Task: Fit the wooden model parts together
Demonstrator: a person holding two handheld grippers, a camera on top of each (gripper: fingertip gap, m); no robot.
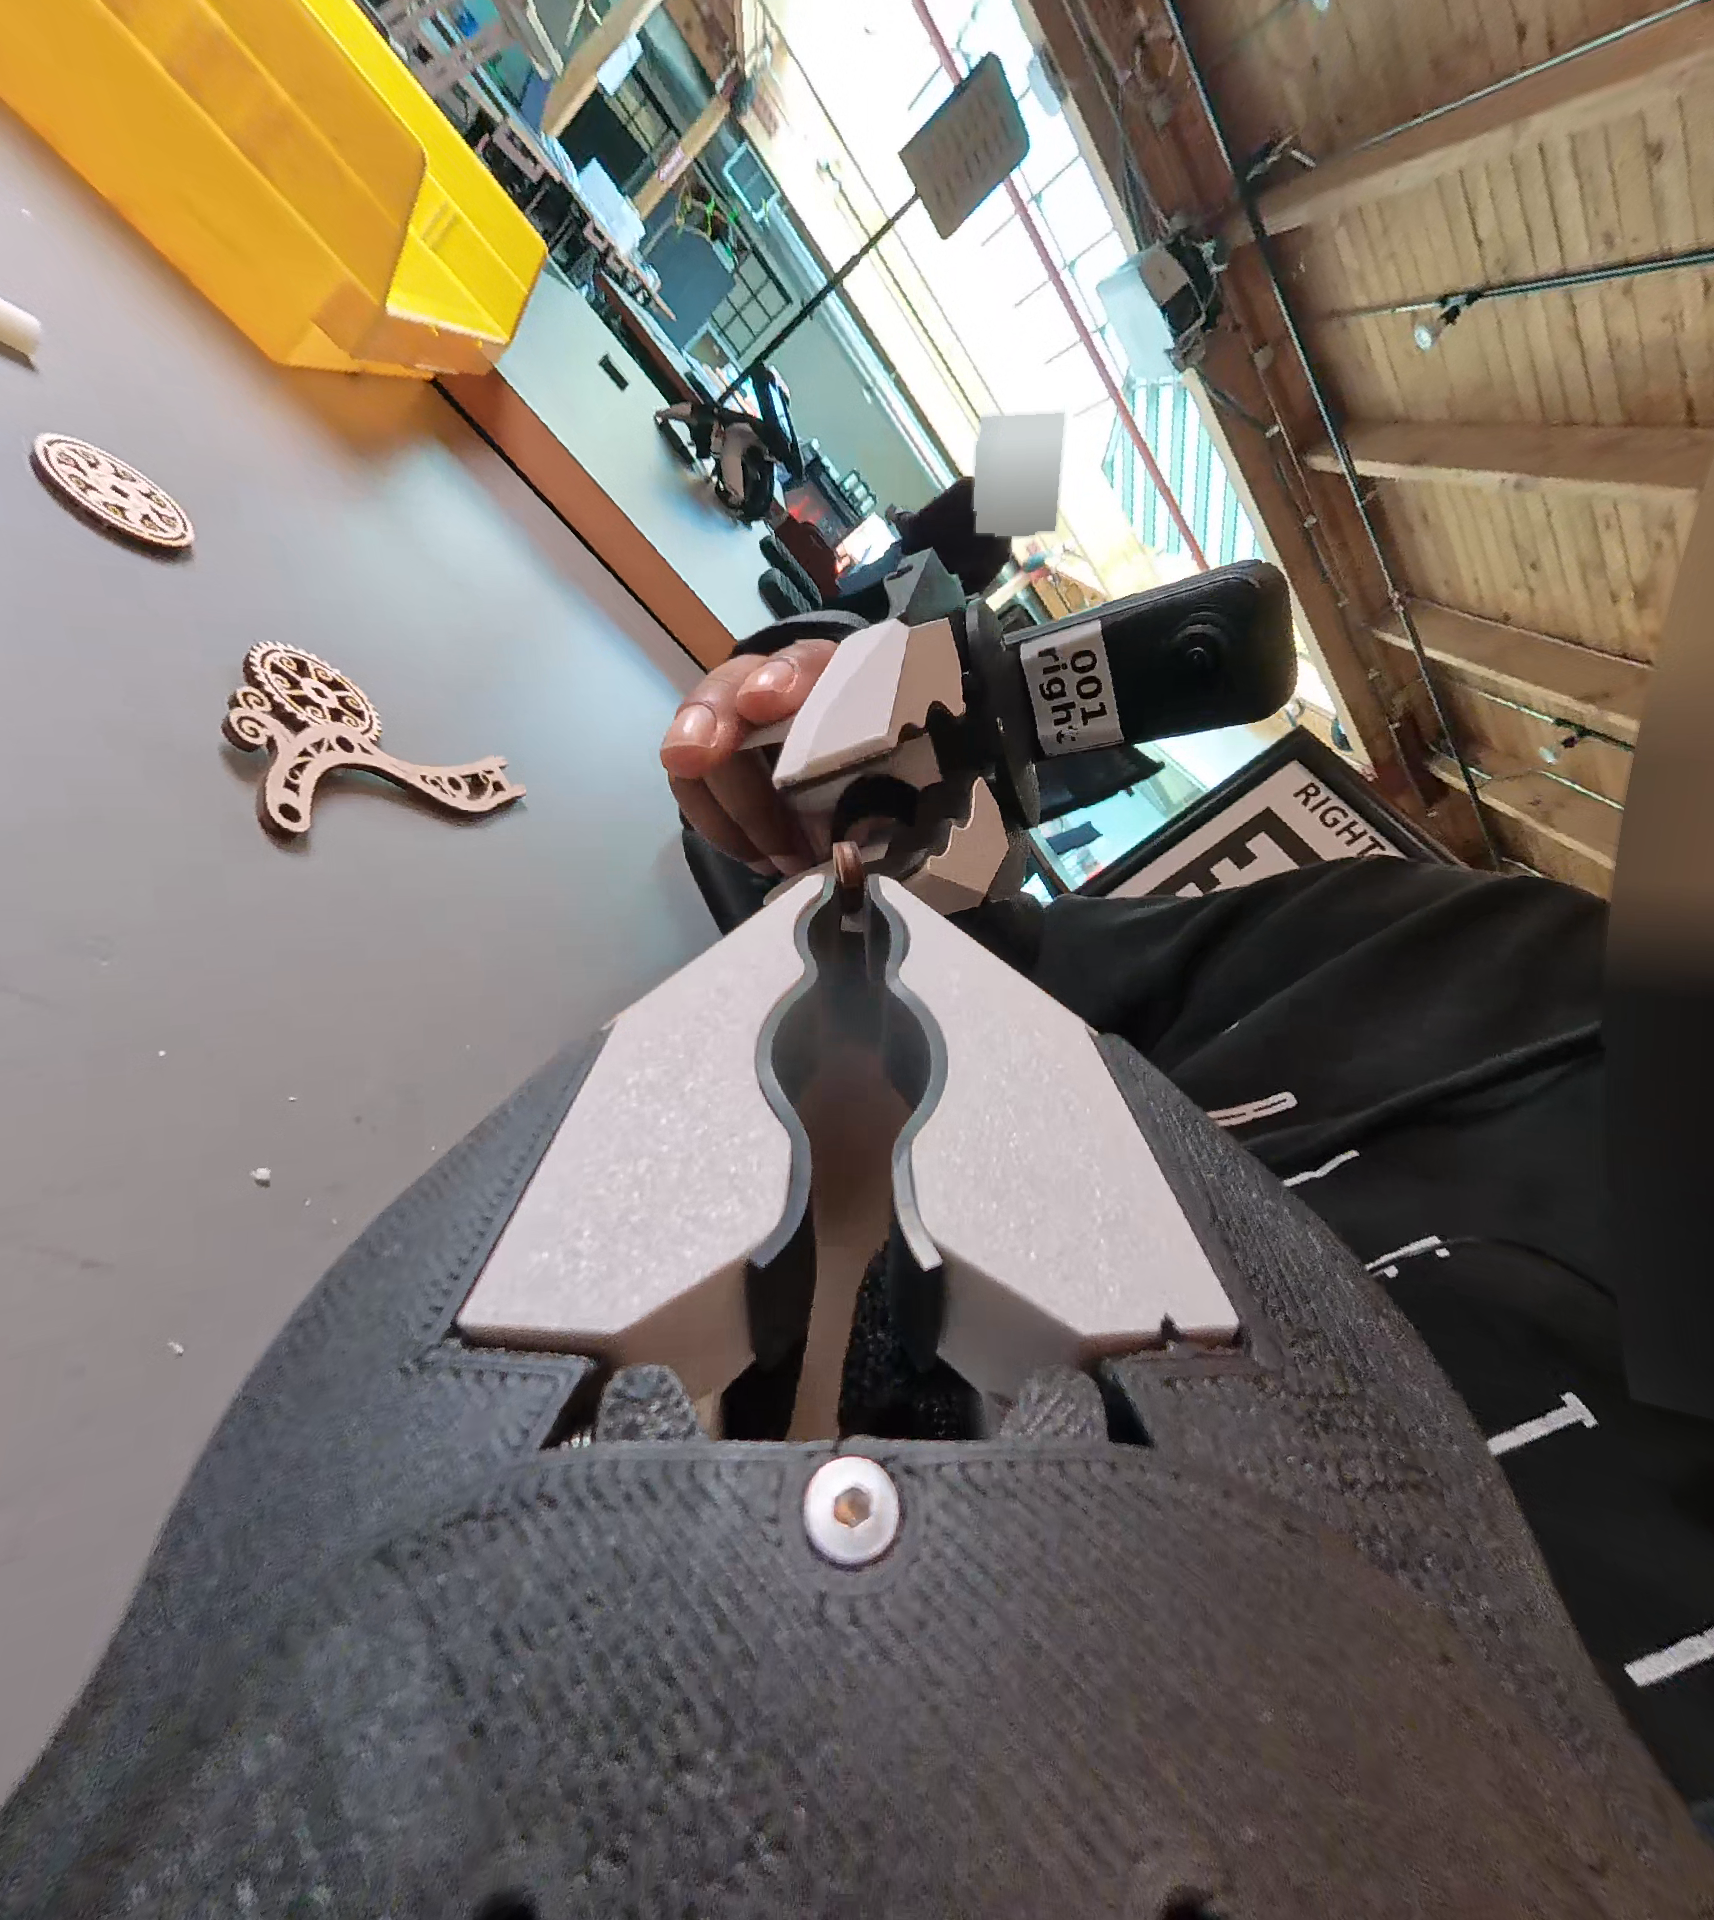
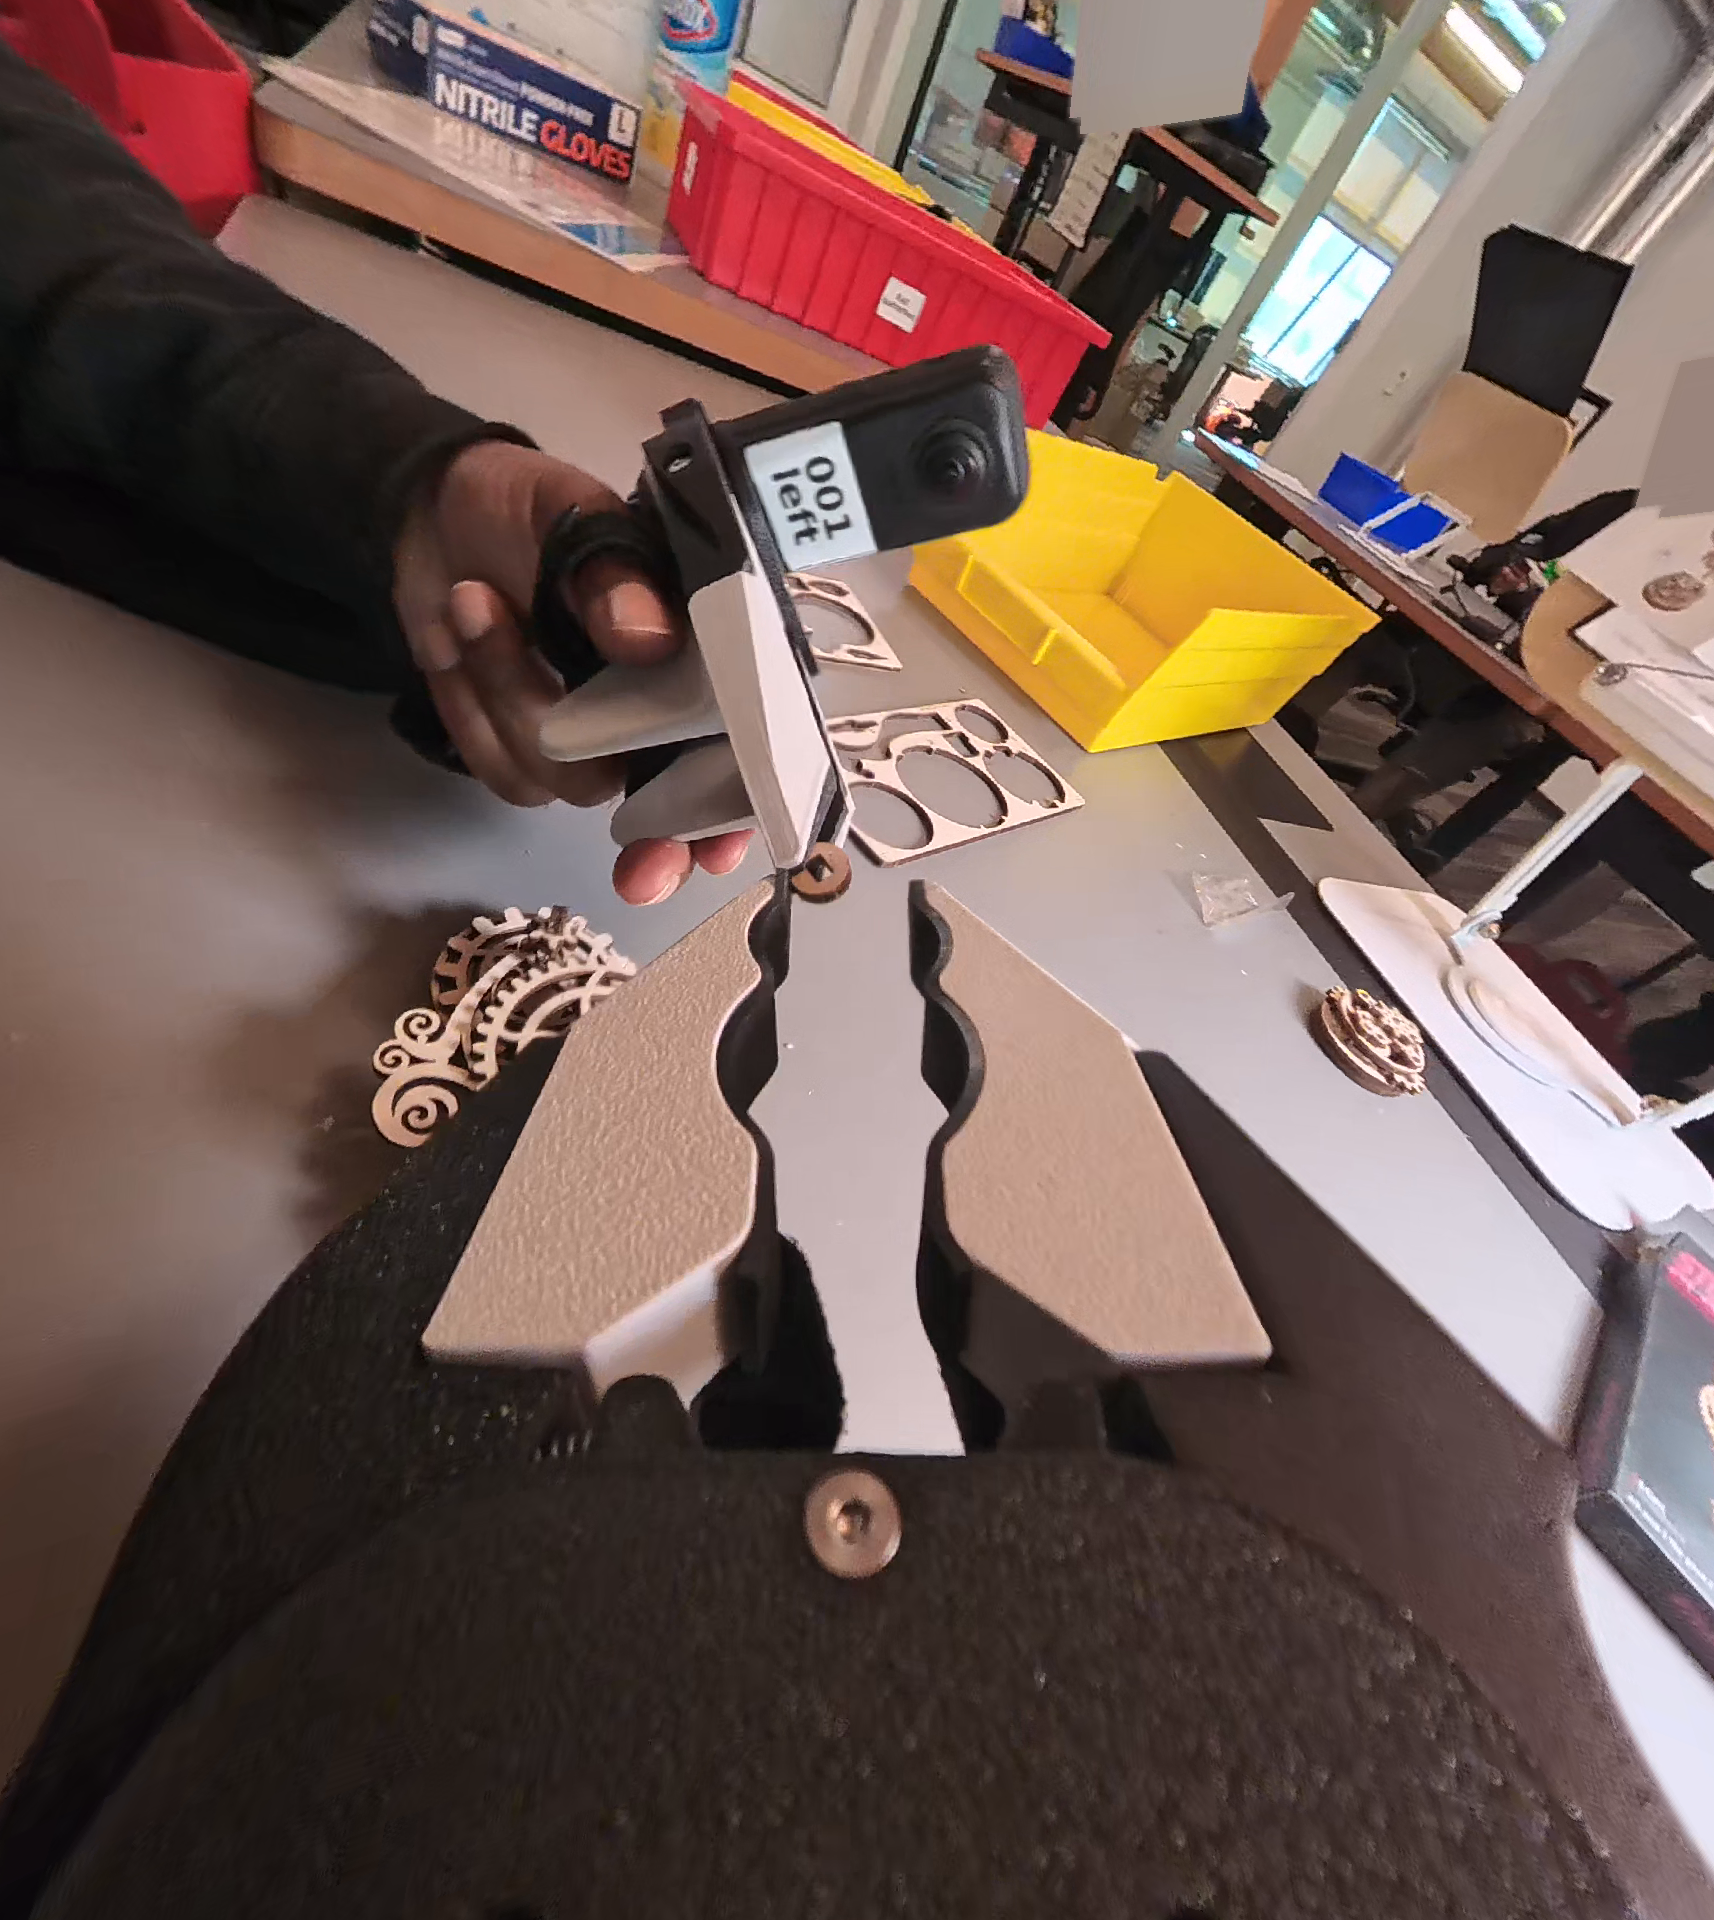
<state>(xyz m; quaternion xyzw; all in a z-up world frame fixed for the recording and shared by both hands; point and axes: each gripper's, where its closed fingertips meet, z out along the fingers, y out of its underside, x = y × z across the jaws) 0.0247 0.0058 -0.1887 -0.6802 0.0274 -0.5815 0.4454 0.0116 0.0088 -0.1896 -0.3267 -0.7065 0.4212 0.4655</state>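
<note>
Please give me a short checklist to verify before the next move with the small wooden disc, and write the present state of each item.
1. Left gripper shut on the disc: ok; its fingers pinch the disc's edge at their tips.
2. Right gripper free to take the next part: ok; jaws apart with only table showing between them.
3. Disc's square hole unblocked: ok in the right wrist view.
4. Grip is deep enough for pressing: not ok; only the disc's rim sits between the fingertips.
5. Mating parts within view: ok; gear bracket and round gear lie on the table.
6. Which part the disc fits: cannot tell.
</note>
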